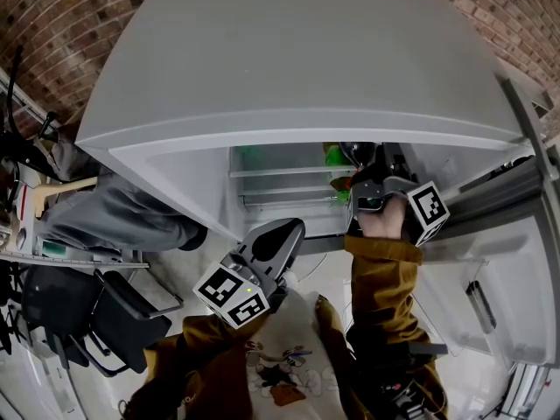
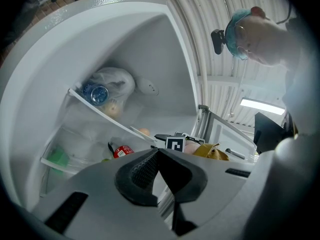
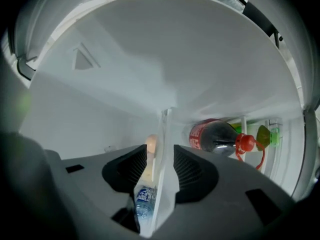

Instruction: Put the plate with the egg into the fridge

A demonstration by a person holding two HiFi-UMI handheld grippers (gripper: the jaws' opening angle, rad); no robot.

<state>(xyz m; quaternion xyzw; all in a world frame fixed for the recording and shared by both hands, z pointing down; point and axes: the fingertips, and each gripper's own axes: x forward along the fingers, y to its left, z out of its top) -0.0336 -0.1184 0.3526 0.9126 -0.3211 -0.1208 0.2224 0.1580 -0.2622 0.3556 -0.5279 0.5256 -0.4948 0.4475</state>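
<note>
In the right gripper view a thin white plate (image 3: 161, 184) stands edge-on between the jaws, and my right gripper (image 3: 161, 169) is shut on its rim. A pale egg (image 3: 151, 146) lies against the plate's left face. The head view shows the right gripper (image 1: 367, 189) reaching into the open fridge (image 1: 289, 77), its fingertips hidden. From the left gripper view, the egg (image 2: 144, 132) and the plate's edge (image 2: 134, 129) sit at shelf level inside. My left gripper (image 2: 158, 154) is shut with nothing in it, and hangs low outside the fridge (image 1: 287, 230).
A cola bottle (image 3: 216, 136) with a red cap lies beside the plate, and a water bottle (image 3: 144, 204) lies lower. A shelf (image 2: 100, 115) carries a plastic bag (image 2: 114, 83). Green items (image 1: 335, 156) stand inside. The open door (image 1: 490, 278) is at right; a person's grey trousers (image 1: 114, 215) at left.
</note>
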